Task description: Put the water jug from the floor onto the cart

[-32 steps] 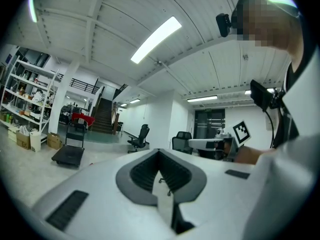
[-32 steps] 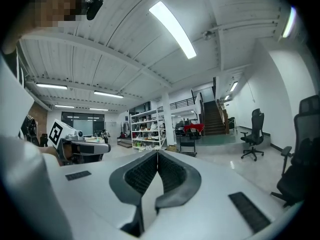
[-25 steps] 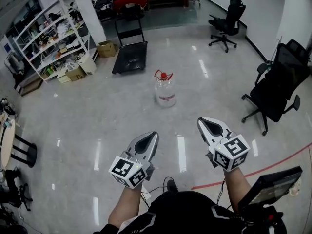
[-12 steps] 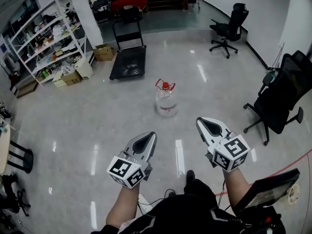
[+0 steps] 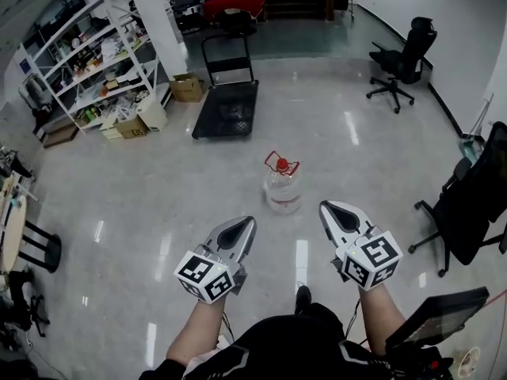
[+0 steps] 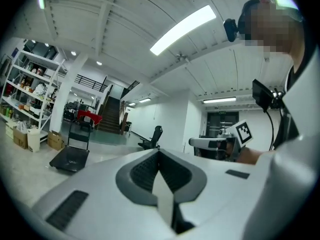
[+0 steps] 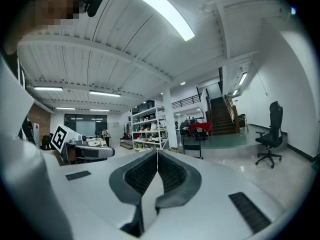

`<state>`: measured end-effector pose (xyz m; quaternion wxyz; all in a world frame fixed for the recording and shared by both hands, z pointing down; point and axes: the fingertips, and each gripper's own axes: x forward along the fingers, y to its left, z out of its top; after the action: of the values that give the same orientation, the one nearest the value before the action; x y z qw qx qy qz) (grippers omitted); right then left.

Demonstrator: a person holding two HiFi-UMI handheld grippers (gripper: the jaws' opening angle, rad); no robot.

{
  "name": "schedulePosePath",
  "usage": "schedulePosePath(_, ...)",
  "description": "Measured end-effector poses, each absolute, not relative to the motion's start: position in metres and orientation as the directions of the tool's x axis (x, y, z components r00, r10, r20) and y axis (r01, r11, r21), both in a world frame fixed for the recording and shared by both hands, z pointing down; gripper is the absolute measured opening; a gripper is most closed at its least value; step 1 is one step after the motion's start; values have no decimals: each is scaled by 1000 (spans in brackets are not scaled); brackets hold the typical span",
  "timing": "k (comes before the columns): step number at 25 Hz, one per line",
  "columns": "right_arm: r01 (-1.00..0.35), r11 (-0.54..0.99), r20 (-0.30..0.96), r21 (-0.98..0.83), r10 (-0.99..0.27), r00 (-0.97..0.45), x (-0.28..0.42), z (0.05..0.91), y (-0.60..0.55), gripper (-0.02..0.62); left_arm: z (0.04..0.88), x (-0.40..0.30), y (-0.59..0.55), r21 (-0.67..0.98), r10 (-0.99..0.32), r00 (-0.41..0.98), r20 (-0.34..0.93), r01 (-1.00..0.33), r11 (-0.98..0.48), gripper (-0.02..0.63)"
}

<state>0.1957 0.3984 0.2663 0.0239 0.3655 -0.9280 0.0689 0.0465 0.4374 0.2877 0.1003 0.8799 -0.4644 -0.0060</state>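
head view: water jug (image 5: 283,187) upright on the floor (image 5: 150,188), ahead of left gripper (image 5: 245,223) and right gripper (image 5: 329,207), cart (image 5: 226,109) well beyond. both clenched shut, empty. risk: knocking the jug over by reaching in with jaws unopened.

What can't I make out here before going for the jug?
- Jug: in neither gripper view; the left gripper and right gripper fill the lower frame there.
- Jug's fill level: head view, too small and clear.
- Cart deck: head view, dark and far; whether anything lies on it is unclear.
- Chair at right: head view, cut off by the edge.
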Motion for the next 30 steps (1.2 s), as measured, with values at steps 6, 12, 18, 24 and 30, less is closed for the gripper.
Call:
schedulePosePath(6,-666,734,88,-129,-661,-745,204,271,303,3,287,47,355,169,-837,538,101,-838,-519,2)
schedulePosePath(12,-645,751,94,-144,-638,-764,190,274,230,3,292,36,283,181,-841,525,135,-847,-500,2)
schedulePosePath(18,-673,728,114,-133,-663,-740,163,280,156,3,301,14,204,192,-819,562,118,-822,-536,2)
schedulePosePath(24,-714,690,98,-118,-707,-700,122,266,74,3,300,-19,121,210,-771,630,93,-770,-603,2)
schedulePosePath(30,-734,663,92,-146,-730,-678,94,274,3,3,314,-58,39,214,-778,620,108,-778,-590,2)
